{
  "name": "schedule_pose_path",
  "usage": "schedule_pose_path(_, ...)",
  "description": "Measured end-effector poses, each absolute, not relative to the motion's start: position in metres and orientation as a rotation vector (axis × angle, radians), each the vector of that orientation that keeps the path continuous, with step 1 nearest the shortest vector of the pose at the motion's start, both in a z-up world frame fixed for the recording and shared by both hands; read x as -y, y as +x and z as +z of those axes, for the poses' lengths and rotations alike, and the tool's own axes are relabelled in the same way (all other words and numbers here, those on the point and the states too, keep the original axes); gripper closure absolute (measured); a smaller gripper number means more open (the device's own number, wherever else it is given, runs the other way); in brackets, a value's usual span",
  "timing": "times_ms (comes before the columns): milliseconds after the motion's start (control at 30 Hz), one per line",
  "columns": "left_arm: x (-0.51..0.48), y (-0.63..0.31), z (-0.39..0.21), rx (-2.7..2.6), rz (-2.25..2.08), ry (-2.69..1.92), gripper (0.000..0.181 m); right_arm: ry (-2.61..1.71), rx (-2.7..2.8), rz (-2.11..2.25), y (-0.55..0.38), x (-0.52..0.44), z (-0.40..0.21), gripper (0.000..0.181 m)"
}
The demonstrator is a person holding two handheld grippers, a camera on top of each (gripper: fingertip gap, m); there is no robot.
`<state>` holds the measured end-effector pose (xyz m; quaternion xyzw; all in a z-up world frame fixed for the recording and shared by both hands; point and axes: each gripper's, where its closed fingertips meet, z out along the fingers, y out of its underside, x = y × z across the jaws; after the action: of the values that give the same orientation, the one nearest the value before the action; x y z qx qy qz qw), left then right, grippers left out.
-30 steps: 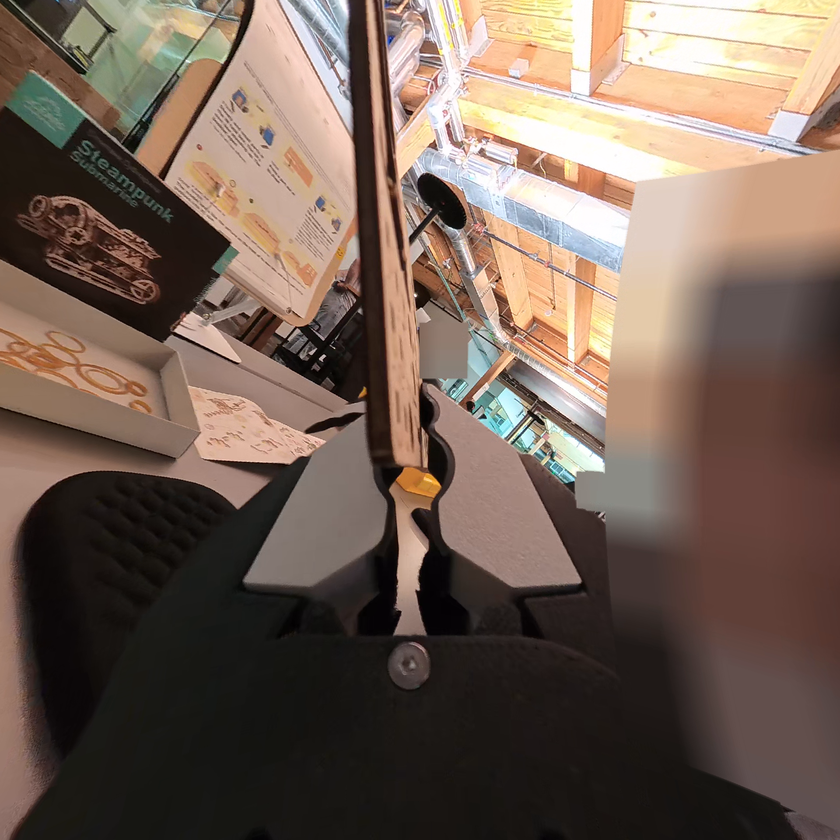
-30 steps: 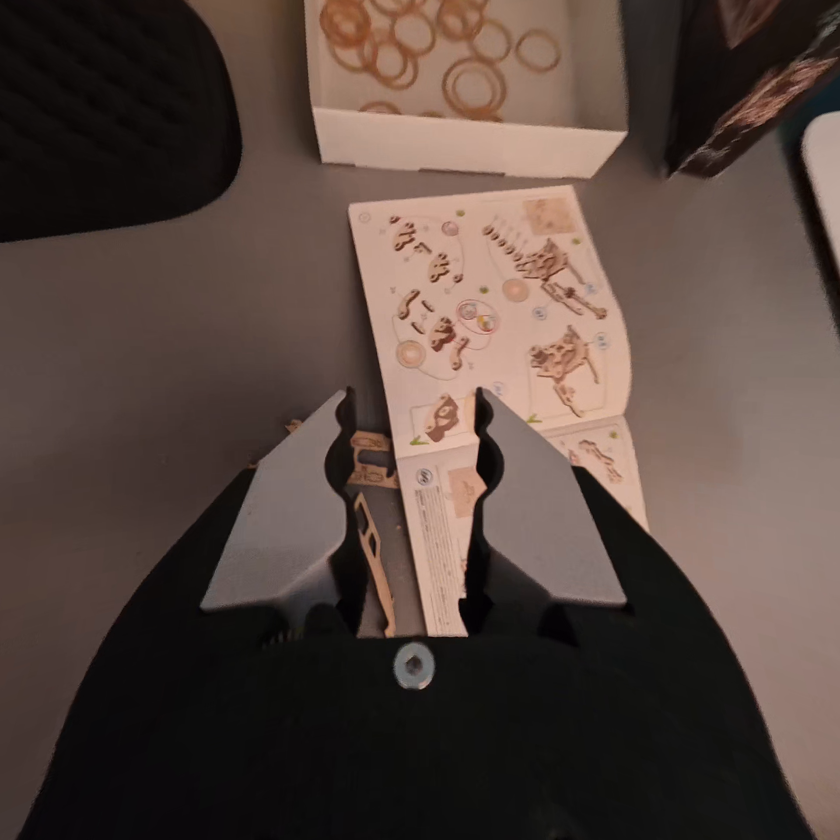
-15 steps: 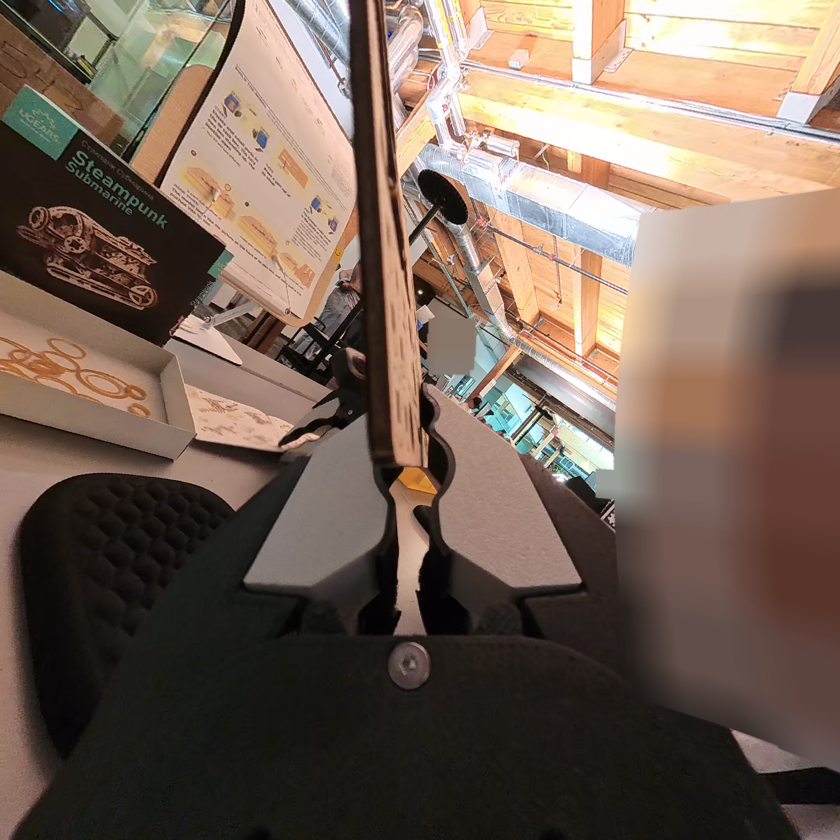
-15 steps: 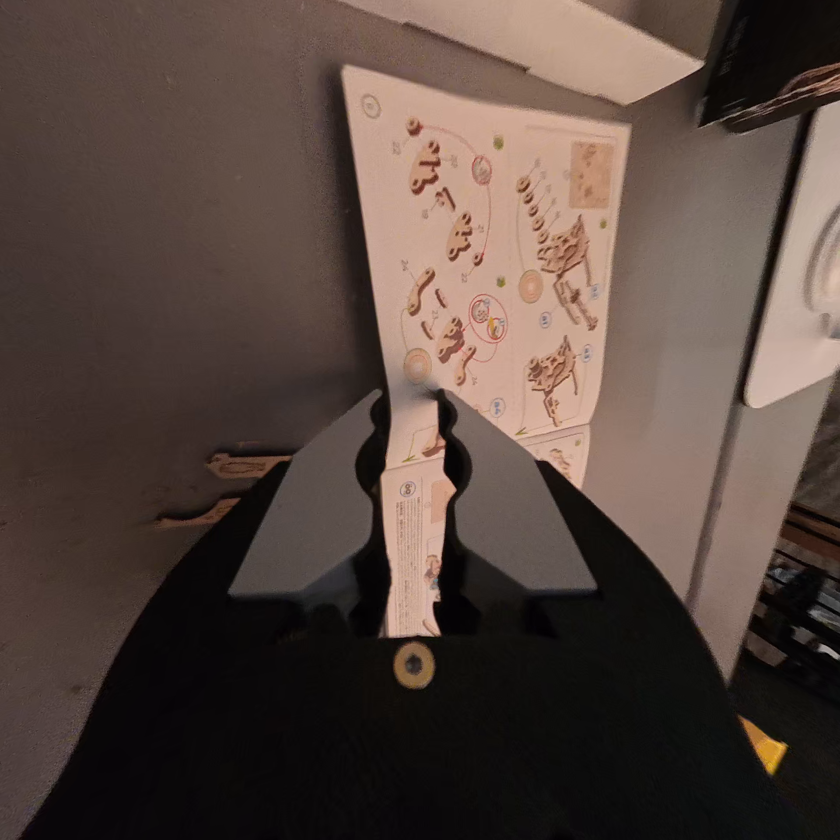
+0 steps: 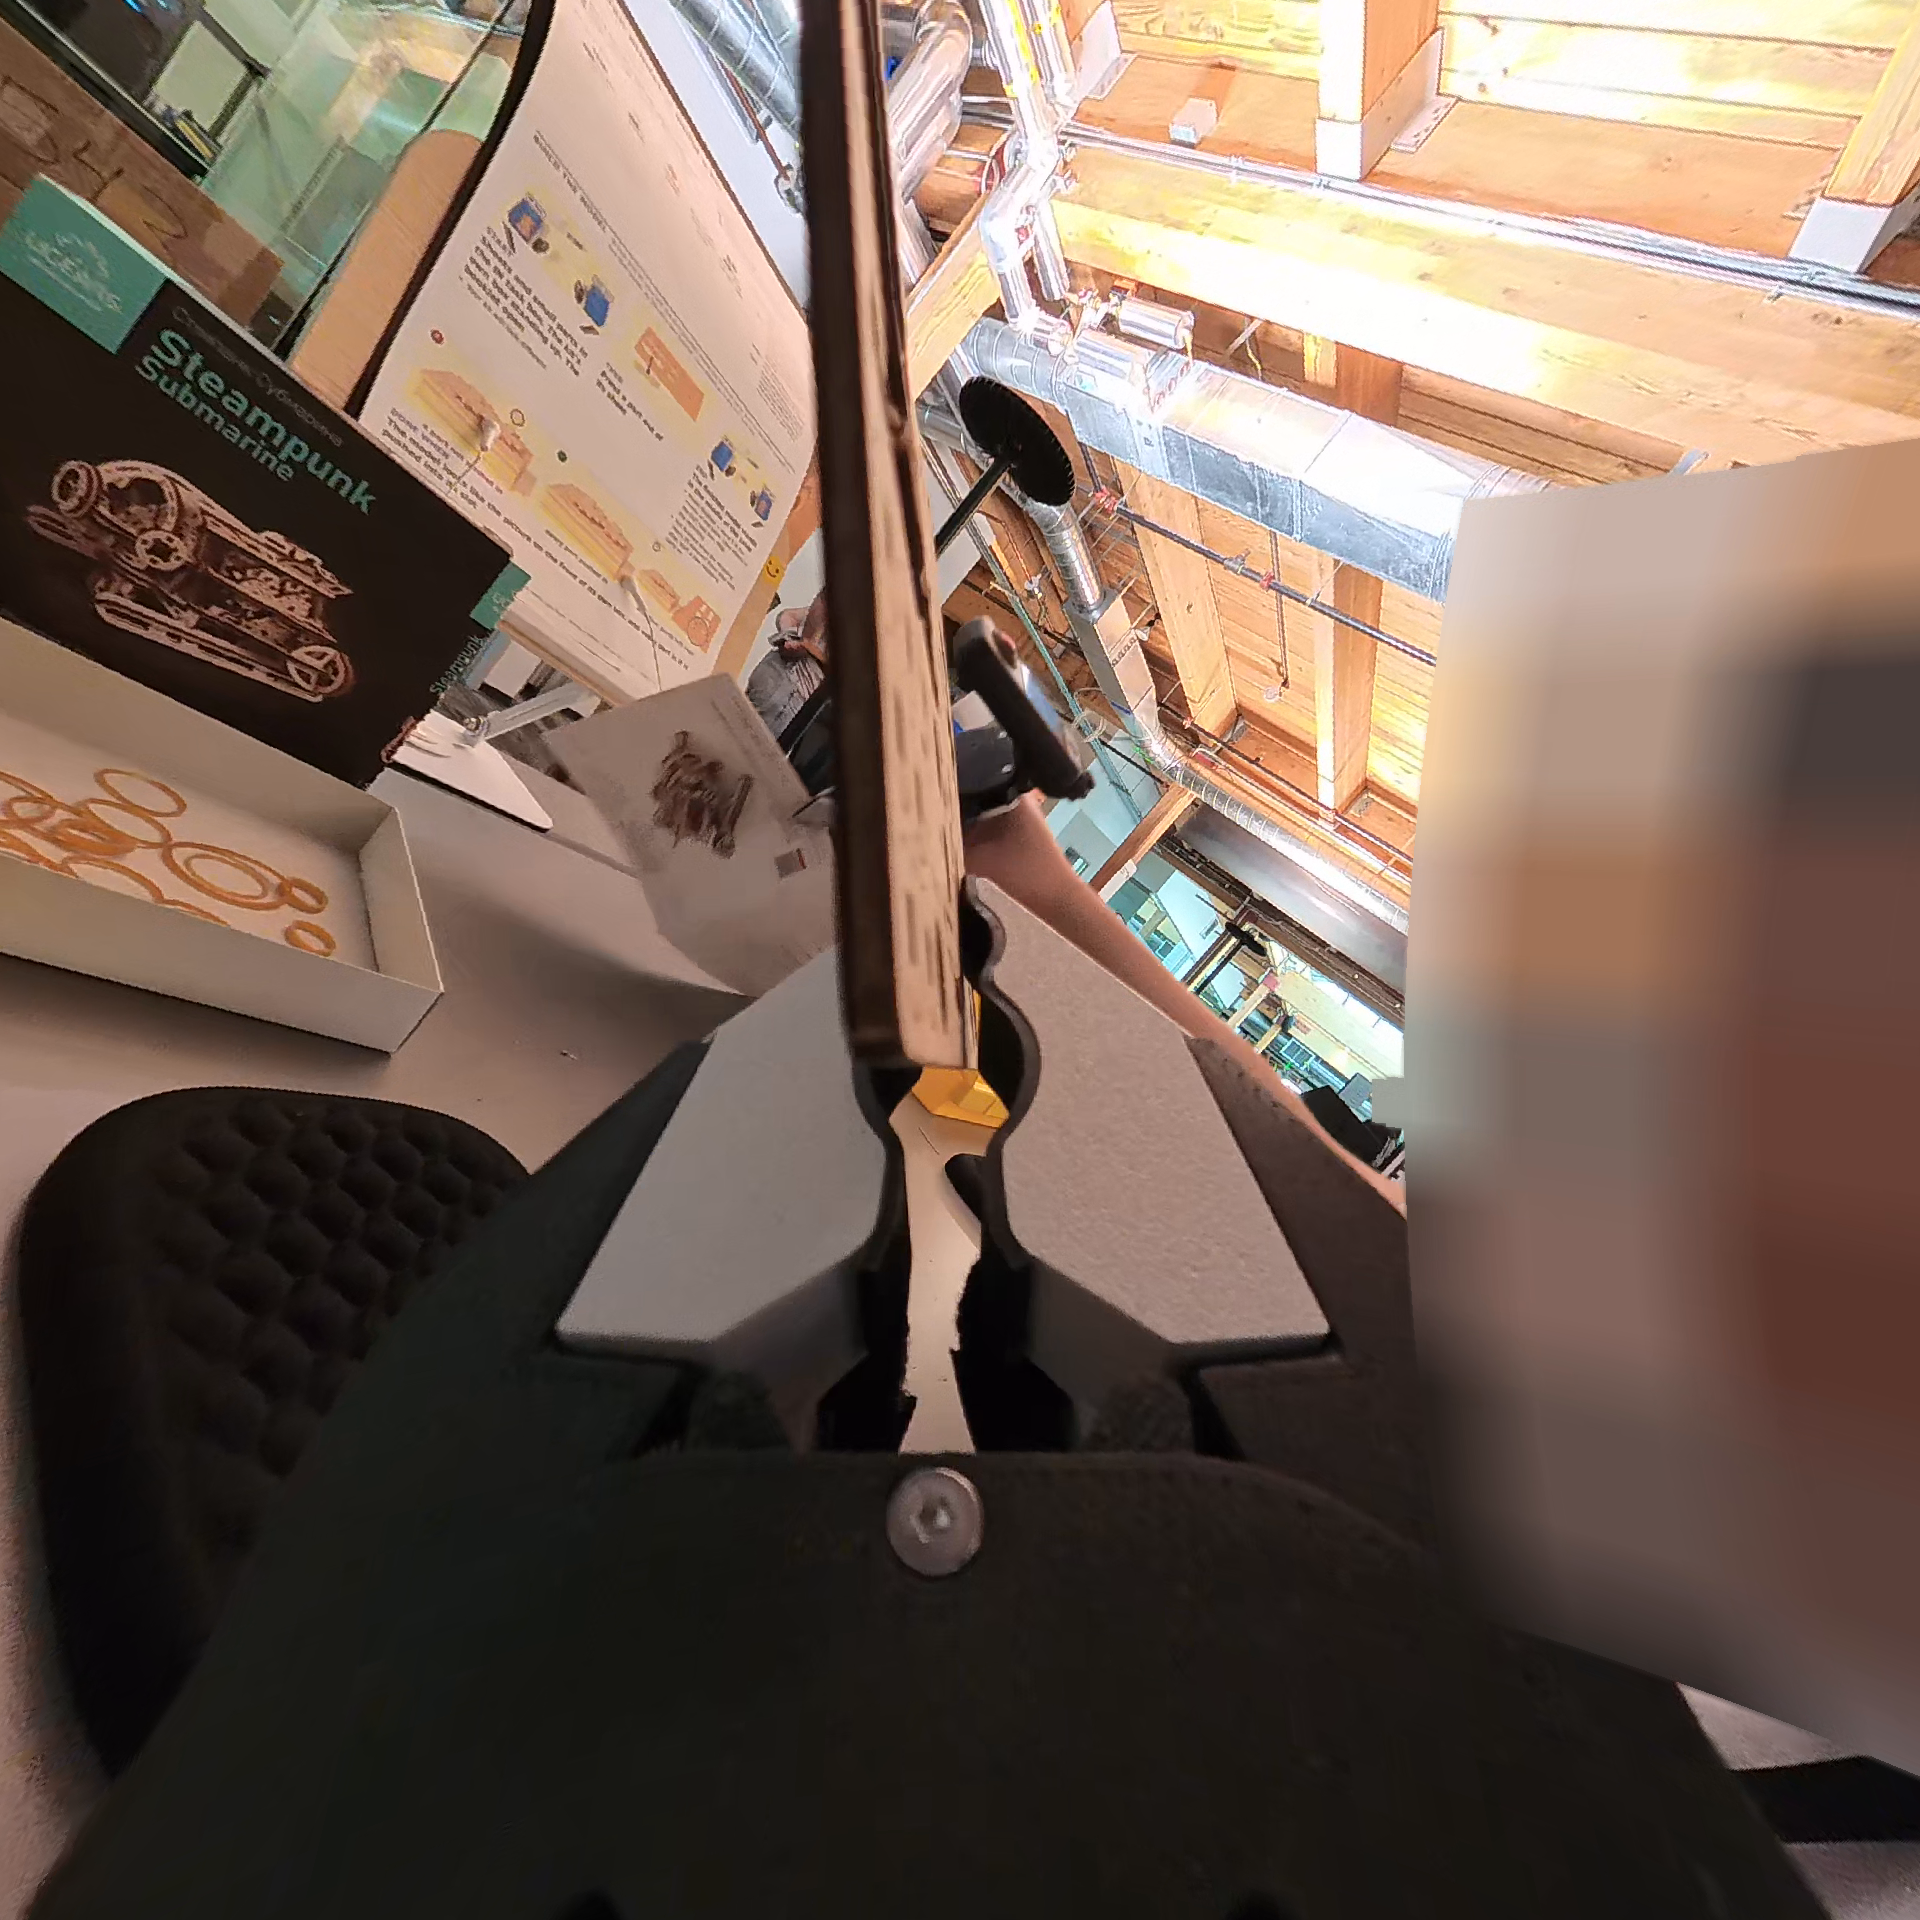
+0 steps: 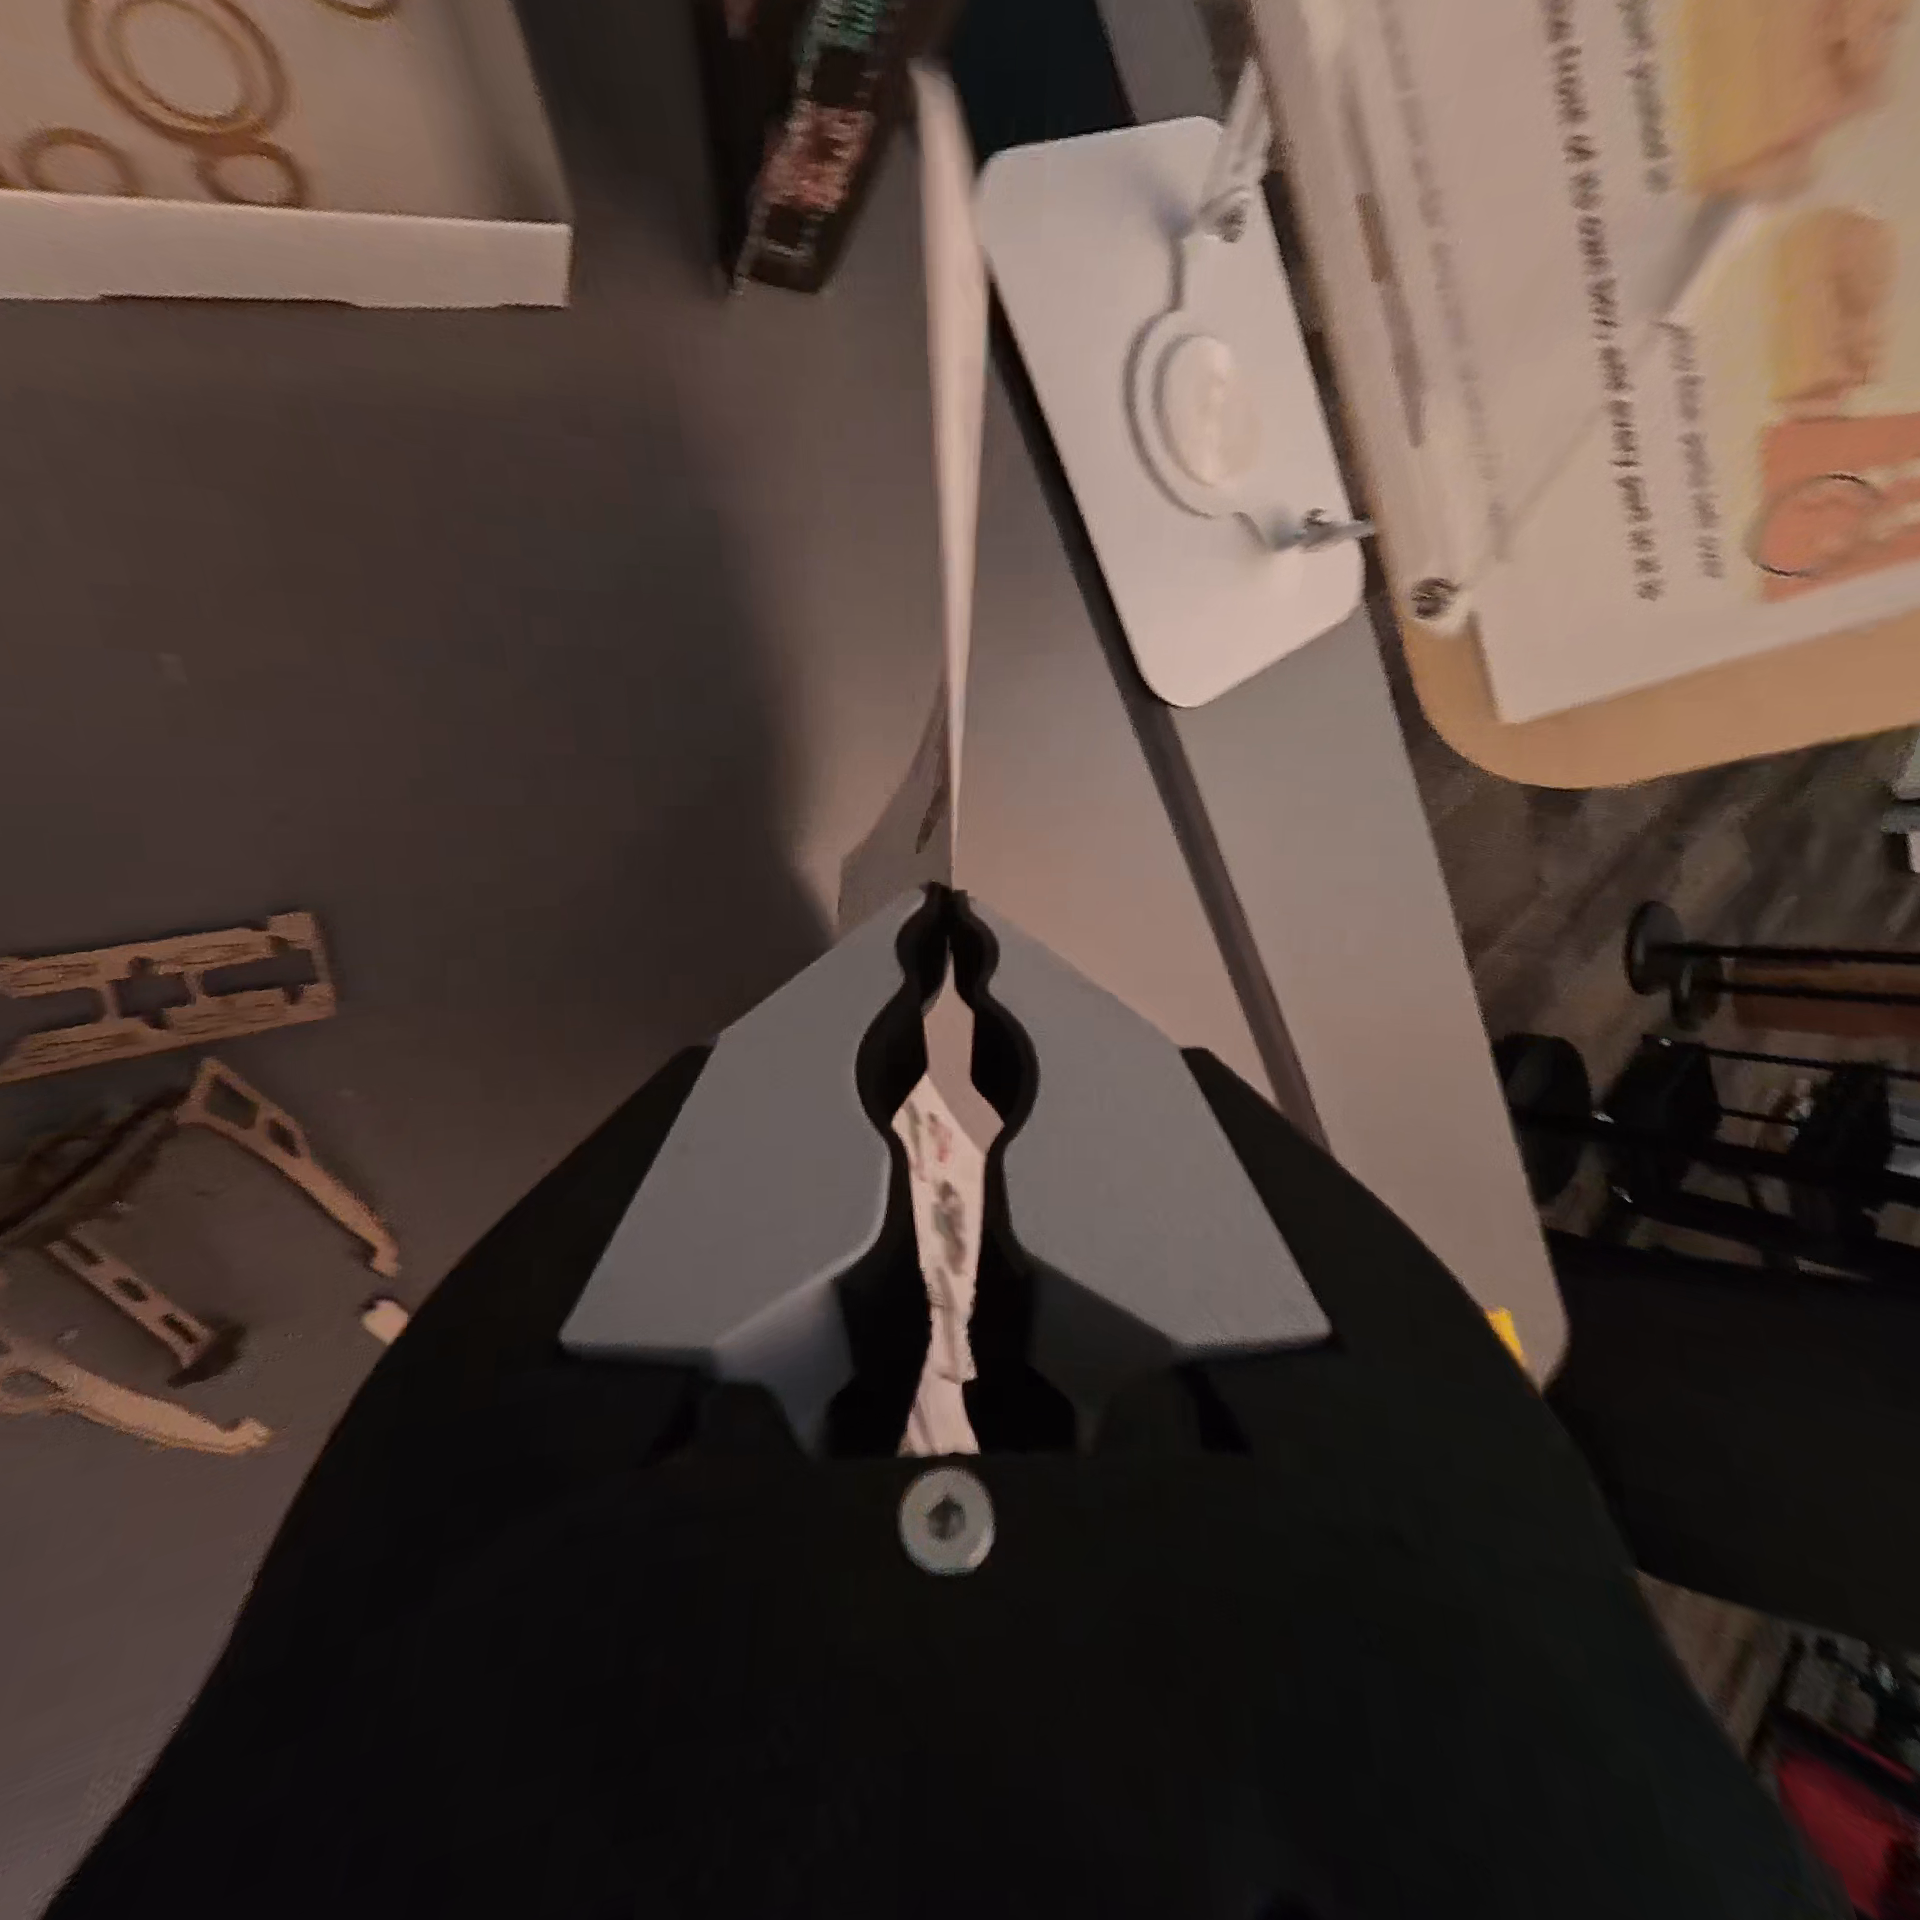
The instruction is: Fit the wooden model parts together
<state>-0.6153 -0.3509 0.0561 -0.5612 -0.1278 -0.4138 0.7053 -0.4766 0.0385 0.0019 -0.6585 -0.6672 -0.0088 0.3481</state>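
Left wrist view: left gripper (image 5: 940, 997) clamped on thin, dark-edged wooden sheet (image 5: 883, 540), upright, edge-on. Right wrist view: right gripper (image 6: 948, 920) pinched on white paper instruction leaflet (image 6: 956, 499); loose pale wooden model parts (image 6: 166, 997) on grey table (image 6: 468, 623), left.

My left gripper (image 5: 920, 997) tilts steeply upward, its grey fingers (image 5: 769, 1122) closed edge-on against a thin wooden sheet (image 5: 883, 520) that rises straight out from between the tips. My right gripper (image 6: 948, 914) points down and forward, its tips pinched together on the edge of a paper leaflet (image 6: 954, 436) that runs ahead of it. In the left wrist view the right gripper (image 5: 1013, 717) shows farther off, beyond the sheet, on a bare forearm (image 5: 1091, 935).
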Motion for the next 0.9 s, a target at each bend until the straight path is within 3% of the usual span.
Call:
schedule_pose_path(300, 0.338, -0.613, 0.048, 0.313, -0.914, -1.295, 0.181, -1.623, 1.702, -0.259, -0.452, -0.079, 0.023, 0.181)
schedule_pose_path(533, 0.309, -0.603, 0.027, 0.337, -0.92, -1.356, 0.181, -1.62, 1.794, -0.219, -0.463, -0.05, -0.04, 0.181)
schedule_pose_path(767, 0.283, -0.585, 0.009, 0.323, -0.941, -1.417, 0.181, -1.788, 1.753, 0.08, -0.471, -0.011, -0.091, 0.169)
schedule_pose_path(900, 0.273, -0.571, 0.0, 0.32, -0.99, -1.429, 0.181, -1.742, 1.56, 0.458, -0.484, 0.048, -0.051, 0.156)
